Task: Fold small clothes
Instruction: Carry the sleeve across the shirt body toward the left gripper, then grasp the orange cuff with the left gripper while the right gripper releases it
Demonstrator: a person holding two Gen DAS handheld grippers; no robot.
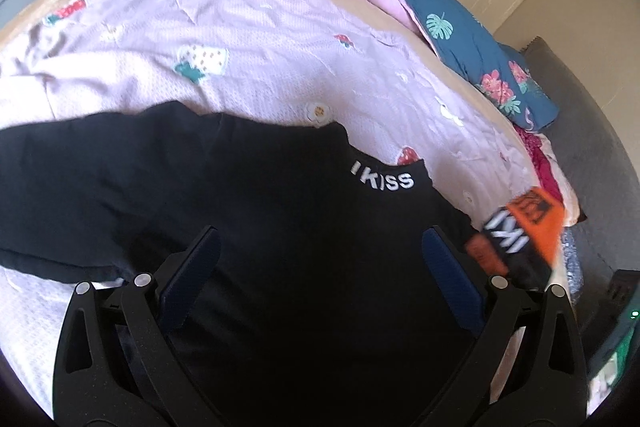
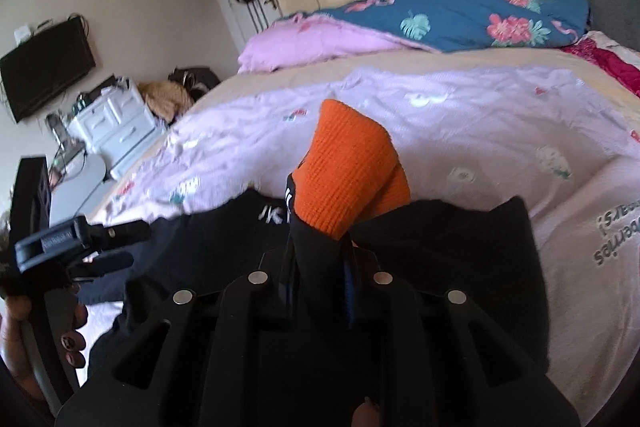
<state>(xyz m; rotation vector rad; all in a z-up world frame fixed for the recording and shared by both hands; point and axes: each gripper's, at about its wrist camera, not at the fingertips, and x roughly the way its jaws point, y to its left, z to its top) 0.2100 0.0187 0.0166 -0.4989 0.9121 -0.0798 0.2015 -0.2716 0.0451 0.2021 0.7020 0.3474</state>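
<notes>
Your right gripper (image 2: 320, 259) is pinching the shirt's (image 1: 260, 227) orange cuff (image 2: 348, 167), jaws nearly closed. Your left gripper (image 1: 320, 259) is hovering wide open, empty, above the shirt lying on the bed (image 1: 260, 39).

Both grippers are matte black plastic with a fine stippled texture. The left gripper (image 1: 320, 247) has two broad arms with triangular cut-outs, round silver rivets at the pivots and dark blue pads (image 1: 192, 275) inside its fingers. The right gripper (image 2: 320, 267) matches: four silver rivets, slotted cut-outs, blue pad edges. The left hand (image 2: 60, 347) shows dark-painted nails.
</notes>
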